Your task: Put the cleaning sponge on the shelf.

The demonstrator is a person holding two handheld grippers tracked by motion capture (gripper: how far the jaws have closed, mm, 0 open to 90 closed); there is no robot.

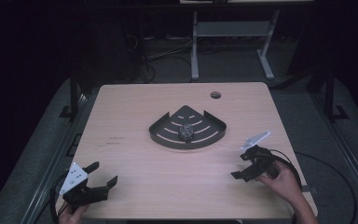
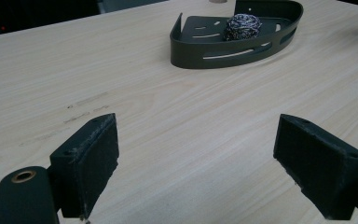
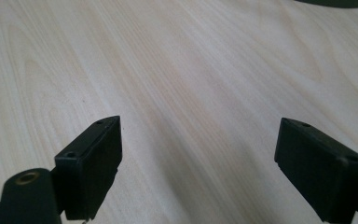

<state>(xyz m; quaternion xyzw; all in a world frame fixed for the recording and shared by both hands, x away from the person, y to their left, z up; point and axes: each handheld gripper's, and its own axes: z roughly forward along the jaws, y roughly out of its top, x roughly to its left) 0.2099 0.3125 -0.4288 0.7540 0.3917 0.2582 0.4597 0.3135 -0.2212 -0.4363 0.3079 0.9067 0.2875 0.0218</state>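
1. The left gripper (image 1: 103,173) is being held low at the table's (image 1: 135,158) near-left corner, jaws spread wide, nothing between them.
2. The right gripper (image 1: 240,166) is being held near the right edge, jaws gaping too.
3. A scrubber ball (image 1: 186,131) is being kept in the dark corner tray (image 1: 167,136) mid-table.

- The left gripper (image 1: 101,176) is showing a black frame, a pale grey three-cornered plate dotted with small holes, and a black cable.
- The right gripper (image 1: 241,166) is carrying a like plate and a looping black cable.
- Each gripper's jaws are wearing flat black pads (image 2: 89,158) with screw holes; a brass-ringed hole (image 3: 28,177) is showing beside one.
- The person's forearms are showing bare, with no sleeves.
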